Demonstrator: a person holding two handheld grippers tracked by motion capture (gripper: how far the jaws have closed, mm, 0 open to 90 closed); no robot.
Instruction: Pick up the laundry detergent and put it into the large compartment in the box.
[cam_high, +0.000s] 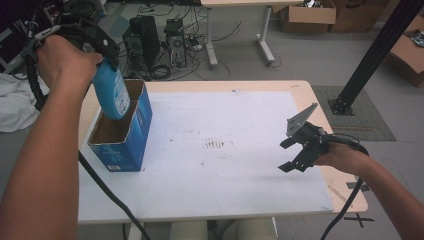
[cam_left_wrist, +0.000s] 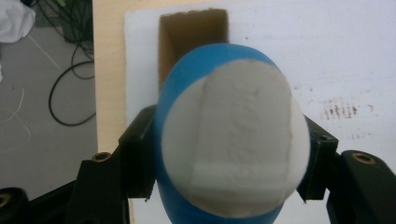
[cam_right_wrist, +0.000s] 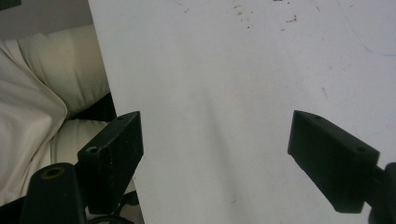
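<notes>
Over the open blue box (cam_high: 122, 135), item one: blue bottle (cam_high: 112, 92), clamped base-down in my left gripper (cam_left_wrist: 231, 154), lined up for dropping inside. Item two: right gripper (cam_high: 295, 155), jaws spread, idle above the white mat (cam_high: 225, 165).

One blue bottle (cam_high: 112, 92), one open blue box (cam_high: 122, 131), two tools.

White sheet (cam_high: 225, 165) covers most of the table (cam_high: 300, 87), brown smudge (cam_high: 216, 144) near its middle. On the floor past the far edge: computer towers (cam_high: 142, 40) with tangled cables (cam_high: 165, 70), cardboard boxes (cam_high: 307, 17) toward the far right.
</notes>
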